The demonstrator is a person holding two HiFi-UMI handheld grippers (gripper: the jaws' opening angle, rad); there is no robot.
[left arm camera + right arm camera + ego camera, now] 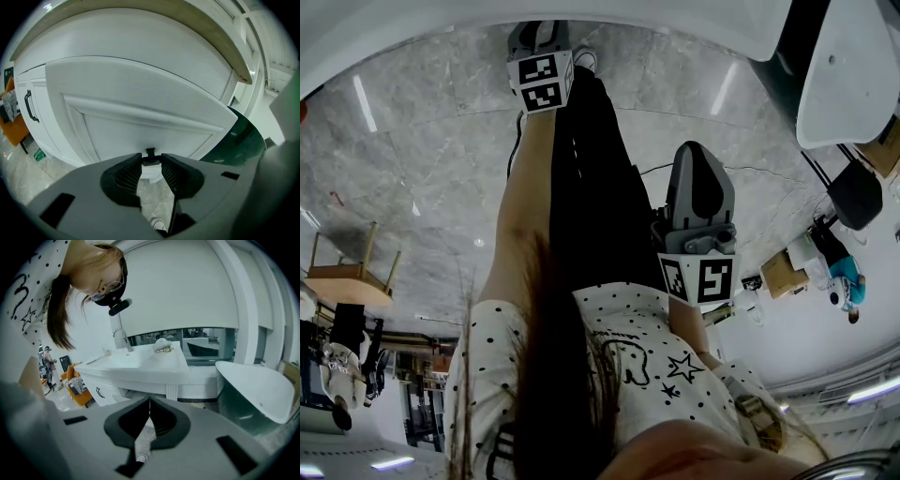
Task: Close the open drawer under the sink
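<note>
Holding left gripper point(151, 158) close to drawer point(140, 98) front, jaws slightly apart, tips just below black handle point(150, 152). Showing drawer open, projecting from white cabinet point(49, 124) under counter point(220, 37). Pointing right gripper point(149, 402) at sink point(124, 359) from well away, jaws pressed together, gripping nothing.

We count two grippers, the left gripper point(151, 161) and the right gripper point(149, 404); one drawer point(140, 108) with one black knob point(150, 152); one sink point(126, 361) with one faucet point(121, 337); one bathtub point(255, 385); one wooden stool point(352, 272); one cabinet handle point(29, 106).
</note>
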